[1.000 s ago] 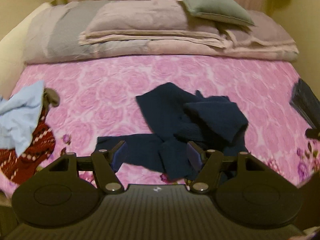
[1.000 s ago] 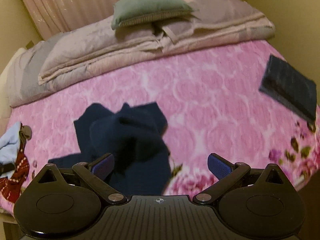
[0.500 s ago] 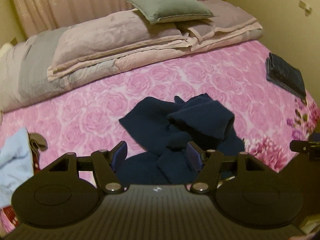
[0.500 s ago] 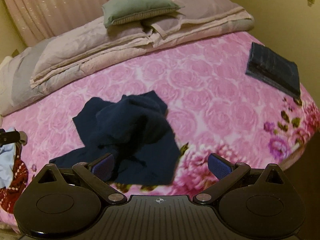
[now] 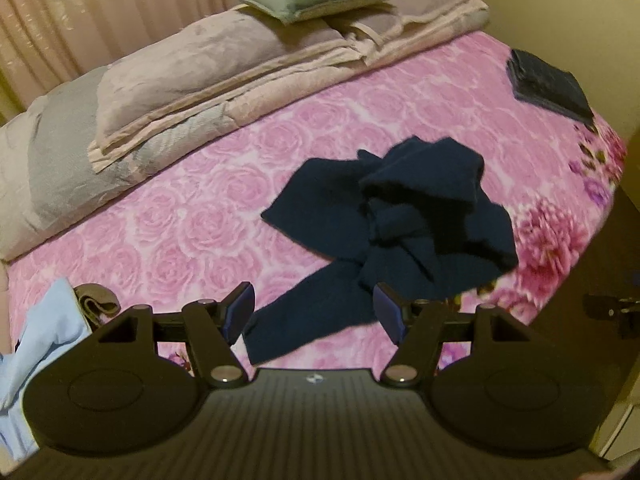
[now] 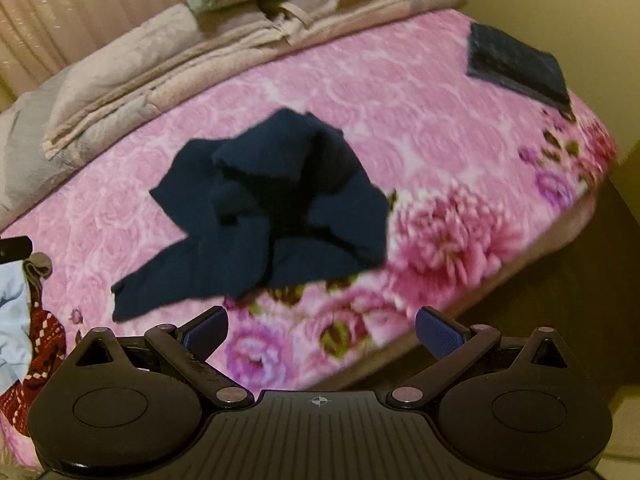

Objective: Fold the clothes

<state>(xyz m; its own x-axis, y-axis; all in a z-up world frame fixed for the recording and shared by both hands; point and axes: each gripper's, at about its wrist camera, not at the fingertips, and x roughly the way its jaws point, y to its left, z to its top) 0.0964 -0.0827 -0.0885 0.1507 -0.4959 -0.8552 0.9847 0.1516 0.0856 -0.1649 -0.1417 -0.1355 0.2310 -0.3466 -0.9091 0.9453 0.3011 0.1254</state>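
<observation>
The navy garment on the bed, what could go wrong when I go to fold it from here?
The navy garment lies bunched with layers overlapping, so the open left gripper may pinch several layers at once. It lies near the edge of the bed, so a pull could drag it off. The right wrist view is blurred, so aim may suffer.

No words, numbers, labels or brand names can be read in either view. The only sign is a small round crosshair mark on the ribbed black body of each tool, centred just behind the fingers: one on the left gripper [image 5: 315,312] and one on the right gripper [image 6: 322,330].
</observation>
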